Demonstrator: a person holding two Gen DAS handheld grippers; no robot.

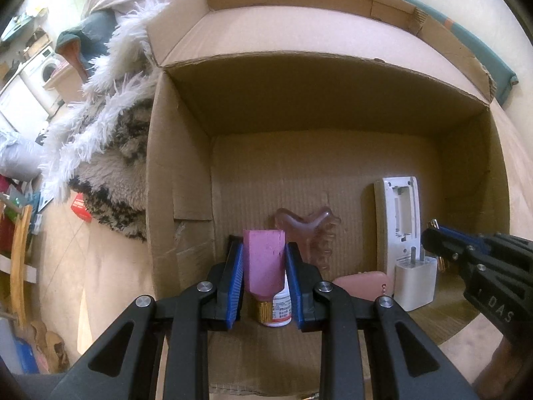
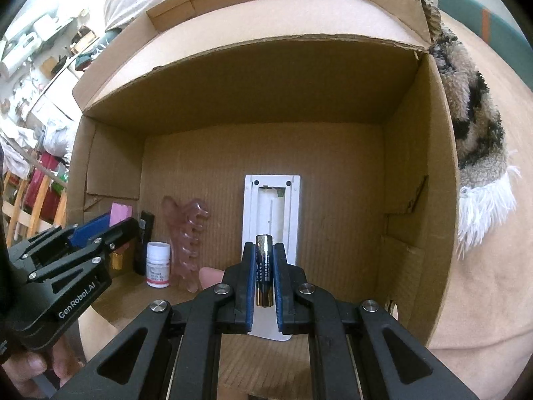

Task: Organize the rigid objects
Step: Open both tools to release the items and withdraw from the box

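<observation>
A cardboard box (image 1: 180,173) lies open toward me. My left gripper (image 1: 264,250) is shut on a pink tube (image 1: 265,260) with a gold cap, held inside the box at its left; it also shows in the right wrist view (image 2: 110,230). My right gripper (image 2: 265,250) is shut on a dark battery (image 2: 265,266), above a white remote (image 2: 271,206) with its battery bay open. In the box also lie a translucent pink comb-like tool (image 1: 316,230), a white pill bottle (image 2: 158,264), a white charger plug (image 1: 414,280) and a pink case (image 1: 363,285).
A shaggy white, beige and black rug (image 1: 113,153) lies beside the box on the tan floor (image 1: 110,266). A red packet (image 1: 80,206) sits near the rug. Wooden furniture and clutter (image 1: 16,250) stand at the far left.
</observation>
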